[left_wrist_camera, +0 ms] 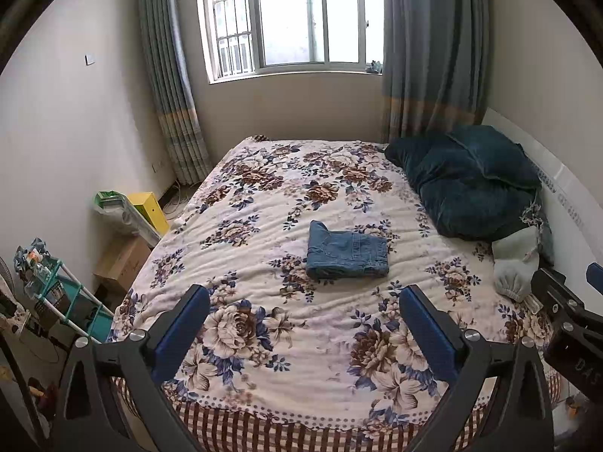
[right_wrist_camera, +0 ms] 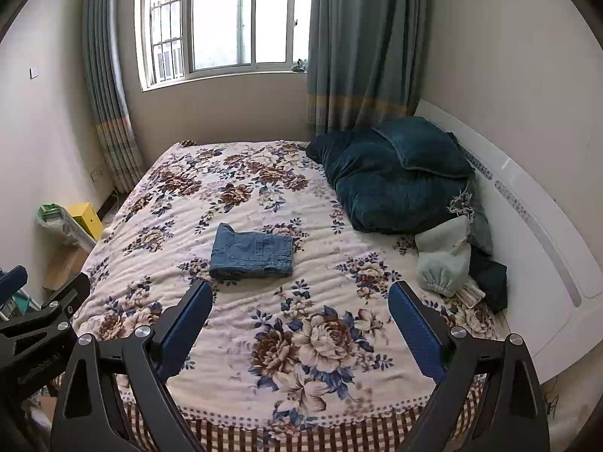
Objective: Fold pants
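- Left wrist view: my left gripper (left_wrist_camera: 303, 301), black frame with blue ribbed pads (left_wrist_camera: 427, 329), is spread wide and holds nothing; it hangs over the near edge of the bed.
- The folded blue denim pants (left_wrist_camera: 346, 250) lie as a compact, thick rectangle mid-bed, flat on the fleecy floral blanket (left_wrist_camera: 264, 358), well apart from my fingers. One corner at the far left sticks up a little; seams and a pocket show on top.
- Blanket surface is softly rippled. Open blanket lies all around the pants; a brown checked skirt (left_wrist_camera: 264, 429) hangs below the near edge.
- A dark teal velvety pillow heap (left_wrist_camera: 467, 184) and pale grey-green cuffed garment (left_wrist_camera: 514, 263) crowd the right side by the white headboard (left_wrist_camera: 565, 188).
- Right wrist view: my right gripper (right_wrist_camera: 301, 297) is likewise apart and empty, the pants (right_wrist_camera: 251, 250) just beyond its left finger.
- My left gripper (right_wrist_camera: 41, 312) shows at the left edge of this view.
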The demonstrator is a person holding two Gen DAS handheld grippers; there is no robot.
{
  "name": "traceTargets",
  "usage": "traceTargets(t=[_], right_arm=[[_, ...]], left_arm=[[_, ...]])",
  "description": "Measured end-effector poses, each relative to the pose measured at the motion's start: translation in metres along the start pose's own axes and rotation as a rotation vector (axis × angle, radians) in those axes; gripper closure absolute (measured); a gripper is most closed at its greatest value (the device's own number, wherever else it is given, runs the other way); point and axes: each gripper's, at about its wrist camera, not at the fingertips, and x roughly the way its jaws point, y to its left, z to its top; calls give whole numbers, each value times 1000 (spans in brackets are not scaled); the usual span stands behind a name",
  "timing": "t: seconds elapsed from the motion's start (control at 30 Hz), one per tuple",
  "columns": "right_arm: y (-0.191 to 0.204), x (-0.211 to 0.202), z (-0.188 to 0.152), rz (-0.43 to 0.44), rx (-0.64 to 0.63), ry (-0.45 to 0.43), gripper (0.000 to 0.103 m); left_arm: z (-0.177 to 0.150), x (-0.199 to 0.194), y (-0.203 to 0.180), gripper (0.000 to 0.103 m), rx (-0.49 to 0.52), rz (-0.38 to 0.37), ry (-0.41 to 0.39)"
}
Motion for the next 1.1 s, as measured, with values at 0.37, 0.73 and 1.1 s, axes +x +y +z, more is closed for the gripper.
traceTargets(t=[0.37, 0.73, 1.1], right_arm=[[1, -1, -2, 0, 2, 1, 6], [2, -3, -4, -2, -4, -3, 6], [3, -10, -9, -3, -5, -2, 6]], left_arm=[[-1, -4, 0, 0, -3, 8, -5], [-2, -5, 1, 0, -2, 3, -7], [-5, -7, 5, 0, -11, -1, -1]])
